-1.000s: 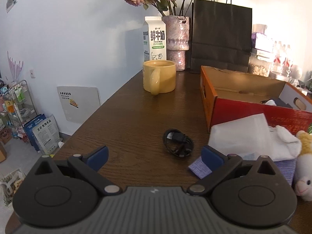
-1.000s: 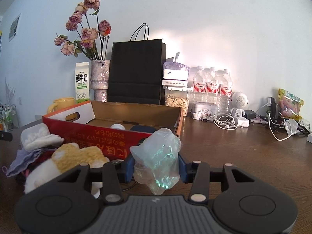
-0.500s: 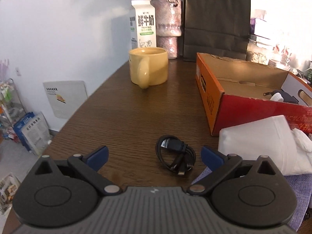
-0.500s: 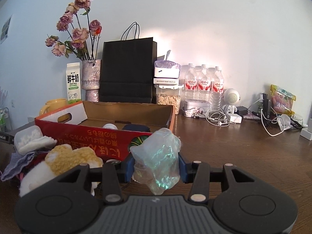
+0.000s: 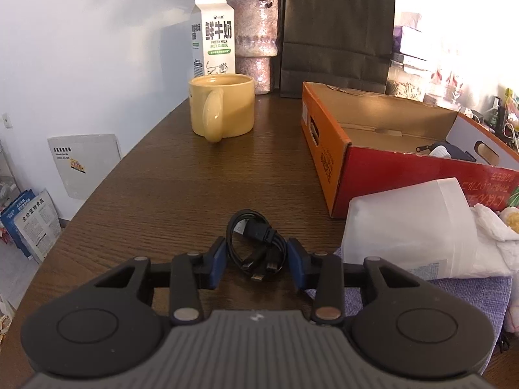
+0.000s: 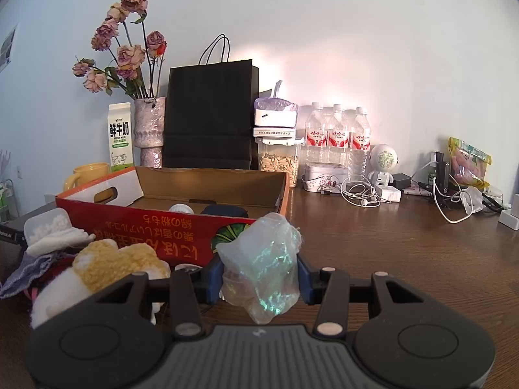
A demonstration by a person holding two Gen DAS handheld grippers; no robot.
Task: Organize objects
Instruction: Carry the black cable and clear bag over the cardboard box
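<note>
The room is bright and both pictures are sharp, with no smear. Strong light shines from the right in the left wrist view and washes the wall [image 5: 470, 16] out to plain white there. In the right wrist view a pinkish glow sits on the wall above the water bottles [image 6: 337, 129]. The brown table [image 5: 168, 188] has soft shine on it. The mug [image 5: 222, 110] casts a soft shadow. Both pictures bend round at the edges, and the corners go dark.
</note>
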